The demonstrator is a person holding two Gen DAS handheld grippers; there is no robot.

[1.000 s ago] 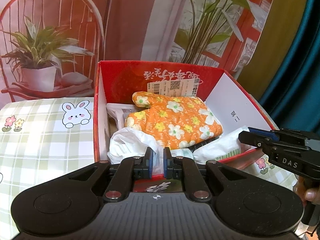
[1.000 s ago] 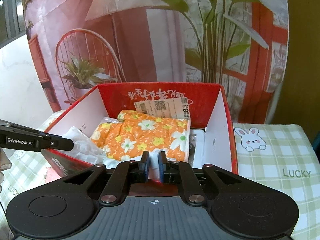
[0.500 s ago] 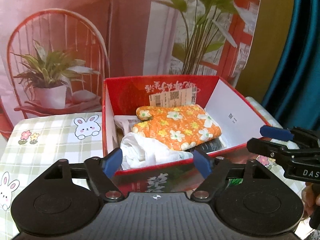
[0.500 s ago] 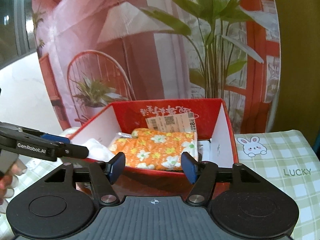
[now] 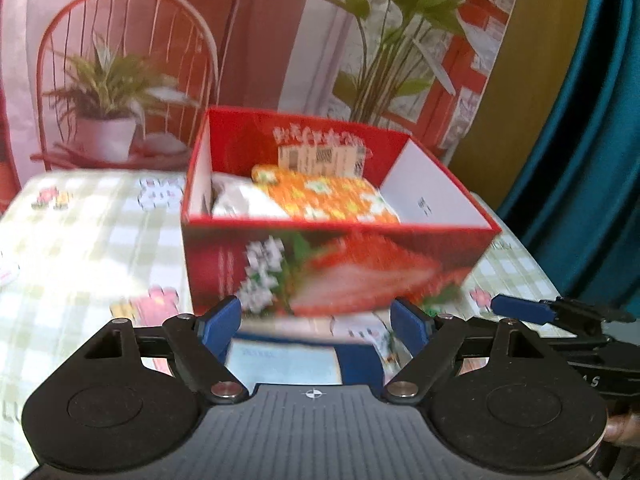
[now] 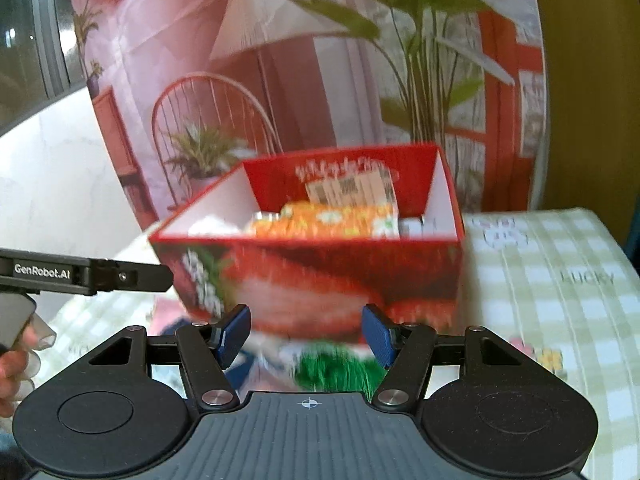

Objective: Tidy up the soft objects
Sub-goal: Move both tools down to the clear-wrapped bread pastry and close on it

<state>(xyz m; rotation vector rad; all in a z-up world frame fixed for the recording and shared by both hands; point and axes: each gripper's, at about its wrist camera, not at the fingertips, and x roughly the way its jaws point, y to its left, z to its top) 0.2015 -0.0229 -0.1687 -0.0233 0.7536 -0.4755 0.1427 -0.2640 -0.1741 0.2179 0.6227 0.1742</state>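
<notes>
**Both of your grippers empty, near side of the box**

Right now your left gripper [image 5: 316, 322] stands wide with nothing between its pads, and your right gripper [image 6: 307, 332] is parted too, also empty. Both sit just on the near side of the red box [image 5: 332, 268] on the checked tablecloth [image 5: 88, 240]. Inside the box lies the orange flowered mitt [image 5: 328, 196], with a white bag [image 5: 244, 202] to its left.

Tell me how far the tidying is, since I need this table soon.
Mostly done, it looks: the orange floral mitt and white bags lie inside the red box. Nothing is in hand; the left gripper and right gripper are both open and empty. Blurred items on the tablecloth before the box may remain.
</notes>
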